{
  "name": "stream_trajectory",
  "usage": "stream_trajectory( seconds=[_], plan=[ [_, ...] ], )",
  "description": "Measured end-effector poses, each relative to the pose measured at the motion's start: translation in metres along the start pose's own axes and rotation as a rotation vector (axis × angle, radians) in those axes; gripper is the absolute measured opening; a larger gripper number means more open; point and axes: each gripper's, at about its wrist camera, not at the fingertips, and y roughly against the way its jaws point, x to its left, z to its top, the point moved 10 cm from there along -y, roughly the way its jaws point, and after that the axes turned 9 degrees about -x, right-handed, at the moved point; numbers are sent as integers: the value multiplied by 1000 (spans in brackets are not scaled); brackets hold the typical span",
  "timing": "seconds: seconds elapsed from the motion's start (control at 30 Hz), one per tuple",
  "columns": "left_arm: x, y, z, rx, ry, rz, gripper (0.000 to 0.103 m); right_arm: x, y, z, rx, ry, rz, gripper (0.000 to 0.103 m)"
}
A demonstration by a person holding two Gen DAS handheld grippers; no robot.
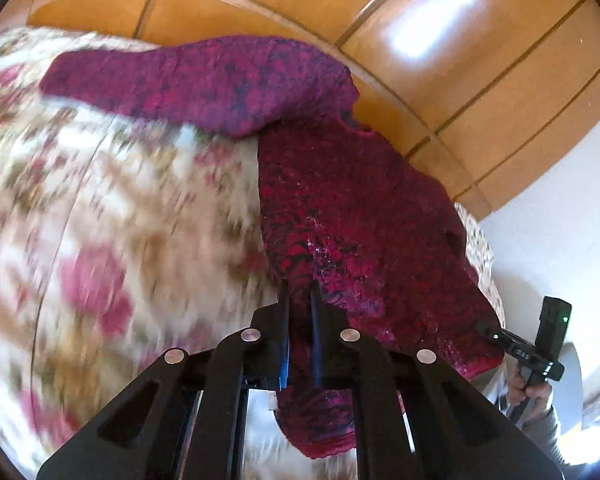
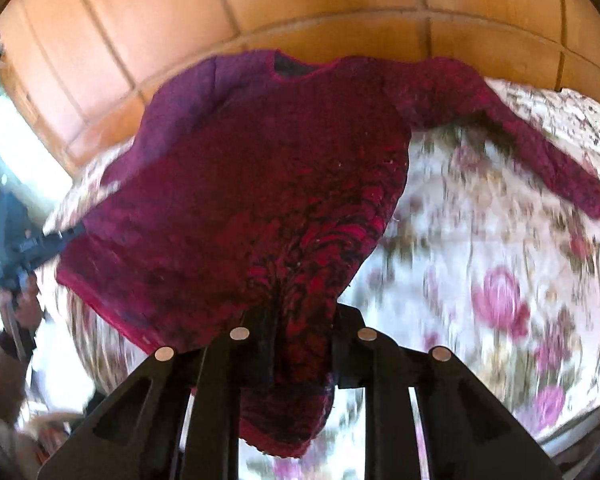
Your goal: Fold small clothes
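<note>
Right wrist view: behind everything I see a wall of glossy orange-brown wooden panels (image 2: 300, 4). Below it spreads a bed covered with a cream bedspread (image 2: 480, 248) printed with pink flowers, blurred in both views. A dark red and purple knitted sweater (image 2: 260, 184) is lifted above the bed, its front facing me, its neckline toward the wooden panels. One sleeve (image 2: 540, 152) trails down onto the bedspread near the bed's far edge.

My right gripper (image 2: 304, 340) is clamped on the sweater's hem, with a bunch of knit hanging down between its black fingers. At the left of this view my left gripper (image 2: 66, 234) pinches the hem's other corner, a hand (image 2: 26, 304) gripping its handle.

In the left wrist view, my left gripper (image 1: 300, 320) is closed narrowly on a fold of the sweater (image 1: 360, 220). A sleeve (image 1: 204, 84) lies across the bedspread (image 1: 120, 220) toward the bed's far edge. My right gripper (image 1: 490, 334) bites the hem at the lower right.
</note>
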Motion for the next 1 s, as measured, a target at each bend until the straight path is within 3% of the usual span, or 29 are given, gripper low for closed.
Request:
stream_trajectory(
  seconds=[0.17,0.2,0.27,0.33,0.4,0.53,0.6,0.77,0.9,1.0],
  plan=[
    [13,8,-59,68,-4,66,7,-10,-1,-60,106,-32,-28,17],
    [17,5,-64,65,-2,95,8,-12,-2,-64,114,-43,-31,19],
    [21,1,-65,66,45,76,14,-15,-2,-66,127,-72,-35,31],
    [32,3,-47,18,123,85,41,-16,4,-56,109,-48,-70,49],
    [50,10,-22,-49,159,132,50,-14,7,-38,69,-9,-92,55],
    [96,14,27,-145,245,260,53,15,0,1,-24,65,-89,72],
    [125,15,53,-193,307,314,62,43,-17,13,-41,78,-30,75],
    [188,21,106,-306,467,384,63,96,-73,27,-24,122,73,77],
    [232,24,147,-335,459,487,63,127,-112,28,-3,151,116,77],
    [249,27,175,-332,407,563,70,145,-132,24,12,186,111,78]
  ],
)
